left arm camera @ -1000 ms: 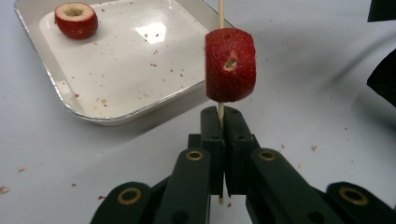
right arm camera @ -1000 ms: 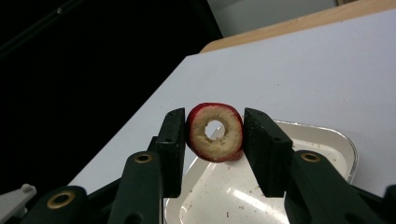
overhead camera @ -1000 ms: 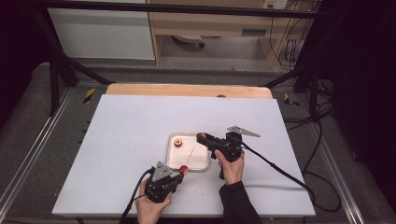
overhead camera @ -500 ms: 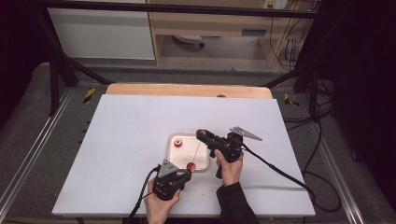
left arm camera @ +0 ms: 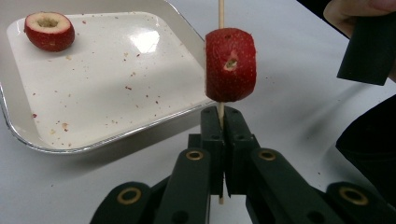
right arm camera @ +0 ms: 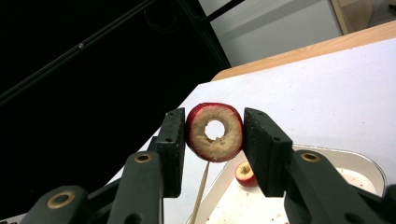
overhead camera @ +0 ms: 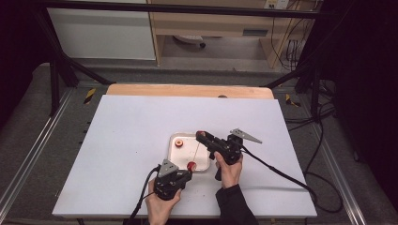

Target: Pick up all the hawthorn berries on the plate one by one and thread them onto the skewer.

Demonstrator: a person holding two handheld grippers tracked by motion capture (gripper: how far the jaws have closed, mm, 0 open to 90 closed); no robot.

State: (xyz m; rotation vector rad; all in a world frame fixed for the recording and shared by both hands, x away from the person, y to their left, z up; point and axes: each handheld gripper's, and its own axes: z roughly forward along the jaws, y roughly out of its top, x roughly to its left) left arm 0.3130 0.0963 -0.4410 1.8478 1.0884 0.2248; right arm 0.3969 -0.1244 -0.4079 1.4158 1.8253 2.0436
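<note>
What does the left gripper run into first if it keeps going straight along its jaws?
Probably the red fruit piece already threaded on the skewer. The left gripper is shut on that skewer, and the fruit sits just beyond its jaw tips. Beyond it lies the tray rim; depth there is unclear.

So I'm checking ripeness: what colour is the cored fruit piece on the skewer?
Deep red skin on the fruit piece; the left gripper view shows it best.

lab: white test table [overhead camera: 141,140], black frame [overhead camera: 61,70], loose cables [overhead camera: 319,145].
</note>
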